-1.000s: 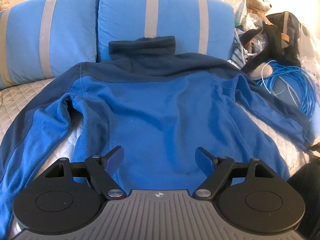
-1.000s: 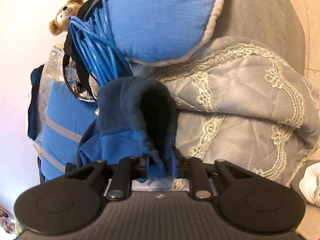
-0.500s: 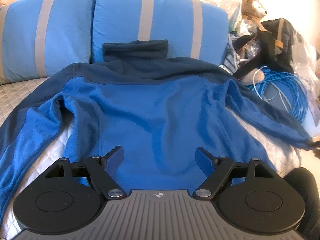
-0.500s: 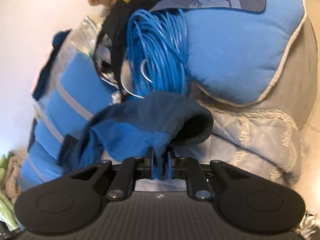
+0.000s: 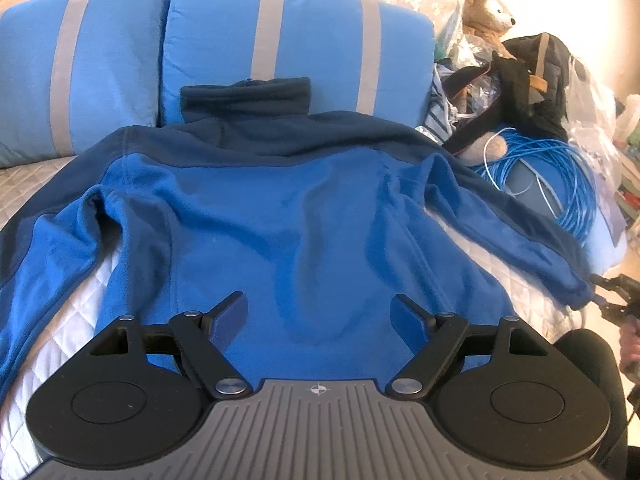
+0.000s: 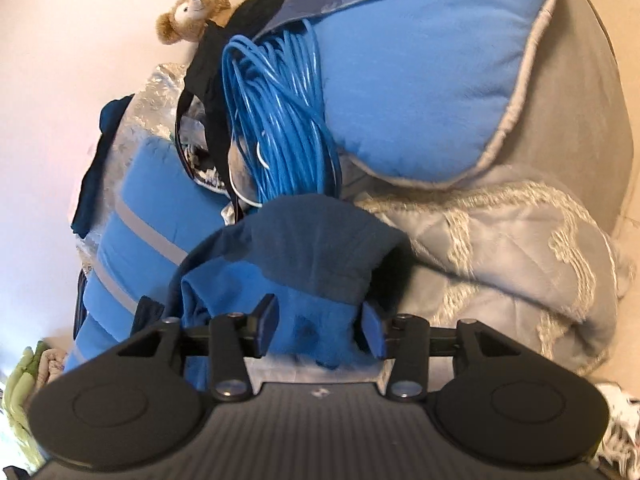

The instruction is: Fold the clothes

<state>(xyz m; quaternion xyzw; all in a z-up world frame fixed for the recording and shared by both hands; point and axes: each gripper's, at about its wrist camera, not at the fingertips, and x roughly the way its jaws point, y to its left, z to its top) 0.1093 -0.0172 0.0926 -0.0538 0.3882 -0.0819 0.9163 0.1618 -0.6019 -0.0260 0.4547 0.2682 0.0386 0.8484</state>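
Risking a dropped sleeve cuff [image 6: 316, 320]: right gripper [image 6: 320, 330] spread around it, not pinching; left gripper [image 5: 320, 316] spread wide above fleece jacket [image 5: 300, 220], holding nothing.

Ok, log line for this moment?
stage: sleeve cuff released | right gripper: open around cuff | left gripper: open over jacket

Left gripper [image 5: 319, 317]: jaws wide apart, level, nothing between them. Right gripper [image 6: 320, 322]: jaws parted, rolled sideways, fabric lying loose between fingers [image 6: 267, 318].
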